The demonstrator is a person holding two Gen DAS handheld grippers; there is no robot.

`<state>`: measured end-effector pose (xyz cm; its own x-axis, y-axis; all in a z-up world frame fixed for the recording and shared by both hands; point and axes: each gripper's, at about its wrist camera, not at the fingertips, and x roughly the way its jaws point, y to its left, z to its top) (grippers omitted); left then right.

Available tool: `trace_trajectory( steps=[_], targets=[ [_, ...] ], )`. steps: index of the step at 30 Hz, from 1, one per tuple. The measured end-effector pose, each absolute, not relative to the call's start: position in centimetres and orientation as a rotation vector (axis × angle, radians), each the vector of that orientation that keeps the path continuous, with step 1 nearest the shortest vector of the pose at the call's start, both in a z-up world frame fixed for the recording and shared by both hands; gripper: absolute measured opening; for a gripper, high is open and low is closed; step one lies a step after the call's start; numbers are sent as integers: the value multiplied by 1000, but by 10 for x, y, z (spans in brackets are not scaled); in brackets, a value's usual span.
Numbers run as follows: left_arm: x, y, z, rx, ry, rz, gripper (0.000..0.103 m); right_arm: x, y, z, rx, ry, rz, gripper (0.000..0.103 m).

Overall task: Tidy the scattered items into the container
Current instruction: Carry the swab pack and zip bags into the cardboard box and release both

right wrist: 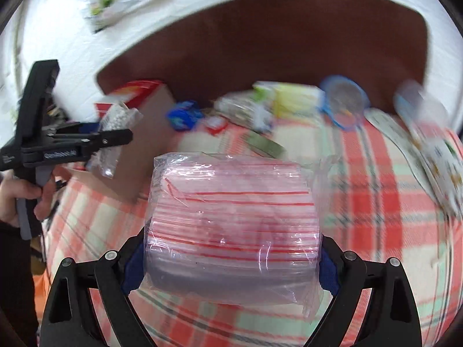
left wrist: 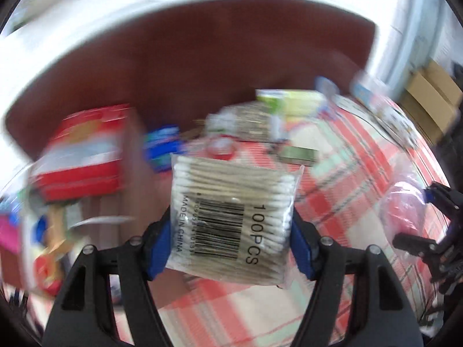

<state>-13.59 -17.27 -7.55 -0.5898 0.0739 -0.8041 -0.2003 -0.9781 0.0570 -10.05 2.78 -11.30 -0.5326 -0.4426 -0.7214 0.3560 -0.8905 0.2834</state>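
Note:
My left gripper (left wrist: 231, 217) is shut on a clear pack of cotton swabs (left wrist: 231, 190) marked 100PCS, its blue pads pressing both sides and the pack lifted off the cloth. My right gripper (right wrist: 231, 248) is shut on a thick clear pack of red-striped zip bags (right wrist: 231, 208), also held above the cloth. A brown cardboard box (right wrist: 141, 144) with a red printed flap stands at the left, behind both packs. In the right wrist view a hand holds the left gripper (right wrist: 115, 138) beside that box. The view is blurred.
A red, cream and green plaid cloth (right wrist: 376, 202) covers the surface. Along its far edge lie a blue packet (right wrist: 182, 115), a small red item (right wrist: 215, 124), a green-yellow box (right wrist: 289, 101), a blue-rimmed round thing (right wrist: 344, 101) and a printed sheet (right wrist: 434, 150). A dark brown panel rises behind.

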Motion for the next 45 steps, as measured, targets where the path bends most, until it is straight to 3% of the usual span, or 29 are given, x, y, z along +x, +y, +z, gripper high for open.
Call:
trace_trajectory(
  steps=[5,10,17,23,27,31,38,45],
  targets=[
    [-116,-269,-45,-1400,48,2829,69,-121,-75,-64,1063,-19,-2294,94],
    [-116,-343,-47,-1462,-111,2897,69,-146,-182,-47,1039,73,-2191,94],
    [-129,-406,-75,-1525,-230,2895,69,-167,-280,-75,1106,229,-2170,94],
    [-139,-431,-103,-1555,-282,2860,71,-170,-305,-101,1119,355,-2177,94],
    [-138,-430,-107,-1569,-194,2922,82,-169,-309,-101,1098,417,-2193,94],
    [-125,-434,-88,-1485,-242,2980,90,-171,-305,-89,1063,373,-2213,94],
    [-89,-429,-51,-1405,-292,3026,91,-179,-277,-45,985,101,-2222,96],
    [-54,-380,-35,-1370,-227,2911,92,-147,-173,-31,990,25,-2299,96]
  ],
)
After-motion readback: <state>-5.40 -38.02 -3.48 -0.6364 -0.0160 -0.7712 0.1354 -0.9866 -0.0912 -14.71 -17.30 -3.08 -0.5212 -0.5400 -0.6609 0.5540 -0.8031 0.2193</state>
